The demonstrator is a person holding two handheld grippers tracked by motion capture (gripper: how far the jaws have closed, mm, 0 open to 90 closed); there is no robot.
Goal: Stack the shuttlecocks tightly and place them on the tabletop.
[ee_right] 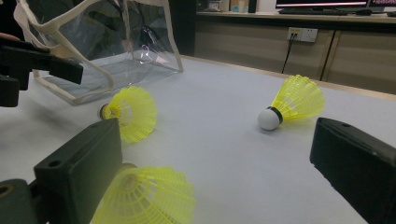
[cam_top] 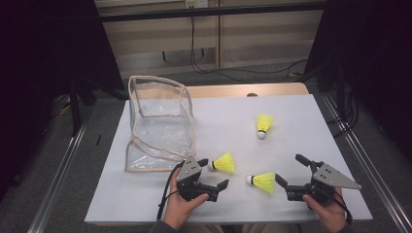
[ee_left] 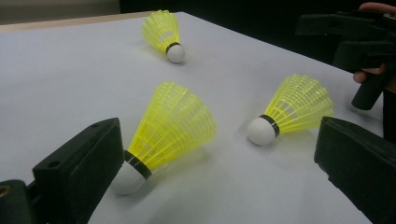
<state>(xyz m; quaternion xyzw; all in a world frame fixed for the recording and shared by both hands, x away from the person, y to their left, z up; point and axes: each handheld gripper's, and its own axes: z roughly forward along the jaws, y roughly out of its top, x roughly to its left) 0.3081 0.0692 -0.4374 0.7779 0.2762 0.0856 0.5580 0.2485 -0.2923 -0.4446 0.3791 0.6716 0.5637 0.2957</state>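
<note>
The left gripper [cam_top: 214, 174] stands with its jaws wide, holding nothing, and the left shuttlecock [cam_top: 223, 163] lies on its side between them, cork toward the bag. The likely step is to grasp it, and the firm cork end [ee_left: 126, 179] is the better hold: one jaw already sits just beside the cork, while the skirt [ee_left: 173, 121] would probably crush or spring out under pressure. Closing slowly should keep it from rolling.

The right gripper [cam_top: 291, 171] is also wide and empty, with the middle shuttlecock [cam_top: 262, 182] just beside its near jaw, skirt toward it (an awkward end to pinch). The far shuttlecock [cam_top: 264, 125] lies well apart on the white table [cam_top: 301, 111].

The clear bag [cam_top: 158, 121] slumps at the left, near the left gripper; from here I cannot tell how open its mouth is. The two grippers are near each other, so they could collide.
</note>
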